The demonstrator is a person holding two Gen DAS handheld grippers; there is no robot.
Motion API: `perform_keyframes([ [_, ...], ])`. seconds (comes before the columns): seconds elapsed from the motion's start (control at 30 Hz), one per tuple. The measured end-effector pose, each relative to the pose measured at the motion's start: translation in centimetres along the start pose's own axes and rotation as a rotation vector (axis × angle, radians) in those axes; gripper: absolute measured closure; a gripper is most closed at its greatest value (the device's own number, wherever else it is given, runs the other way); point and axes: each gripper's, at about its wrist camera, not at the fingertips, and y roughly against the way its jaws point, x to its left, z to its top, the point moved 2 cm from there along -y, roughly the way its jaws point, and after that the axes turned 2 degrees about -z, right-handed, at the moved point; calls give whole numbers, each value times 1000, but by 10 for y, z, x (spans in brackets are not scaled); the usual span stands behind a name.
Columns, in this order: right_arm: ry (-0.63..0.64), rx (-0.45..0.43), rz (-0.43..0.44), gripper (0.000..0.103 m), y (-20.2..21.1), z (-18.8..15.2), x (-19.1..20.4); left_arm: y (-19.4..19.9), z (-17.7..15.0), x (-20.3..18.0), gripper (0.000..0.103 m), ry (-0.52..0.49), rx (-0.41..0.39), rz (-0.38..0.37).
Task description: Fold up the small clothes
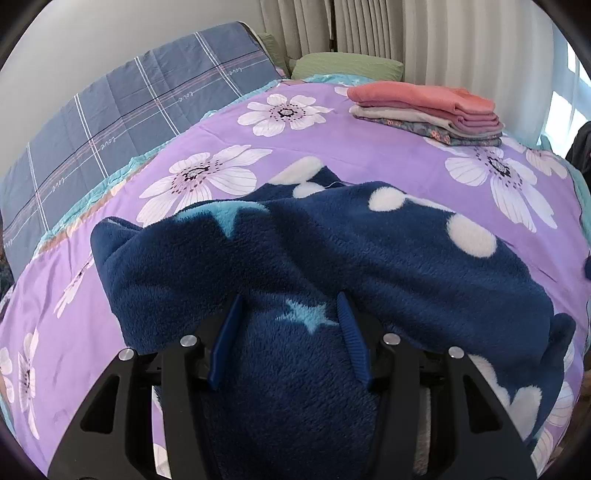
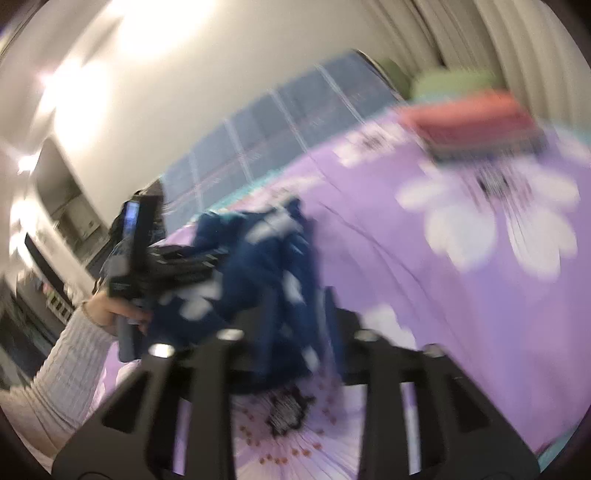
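Observation:
A dark blue fleece garment point(image 1: 369, 258) with white dots and pale blue stars lies bunched on the purple flowered bedspread point(image 1: 332, 147). My left gripper point(image 1: 290, 295) points down into it, and a thick fold of fleece fills the gap between its blue fingers point(image 1: 227, 336). The right wrist view is blurred. There my right gripper point(image 2: 301, 317) is shut on another part of the same garment point(image 2: 258, 258), lifted off the bedspread point(image 2: 406, 258). At the left of that view a hand point(image 2: 107, 314) in a white ribbed sleeve holds the left gripper, its tips buried in fleece.
A stack of folded clothes point(image 1: 428, 107), pink on top, sits at the far right of the bed. A blue plaid quilt point(image 1: 129, 110) lies along the left side by the wall. Green pillows point(image 1: 347, 64) and pale curtains point(image 1: 406, 29) are at the back.

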Motion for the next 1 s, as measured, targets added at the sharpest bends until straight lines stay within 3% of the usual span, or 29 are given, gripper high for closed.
perform_keyframes([
  [0.1,92,-36,64,88,-15,13,31,2,-1,-1,51,4,-5,7],
  [0.2,131,-24,31,88,-45,17,46,0,0,-1,51,5,-5,11],
  [0.3,67,128,-85,89,-106,-5,16,1,-1,1,49,19,-19,13],
  [0.4,20,150,-43,89,-117,-13,0,8,-4,0,48,28,-70,30],
  [0.5,29,179,-51,88,-117,-9,2,36,-8,-4,32,27,-179,93],
  [0.53,42,176,-55,88,-118,-10,2,53,-15,-4,25,44,-226,75],
  [0.63,28,176,-31,87,-118,-11,-4,91,-40,-7,22,49,-277,39],
  [0.77,12,170,-18,86,-116,-12,-4,133,-86,-23,14,16,-305,97],
  [0.83,28,161,-32,86,-114,-13,-1,154,-112,-37,10,-6,-344,70],
  [0.9,45,158,-46,86,-113,-14,2,161,-129,-49,7,-25,-332,38],
  [1.0,55,159,-59,86,-113,-14,3,143,-145,-69,6,-59,-254,101],
])
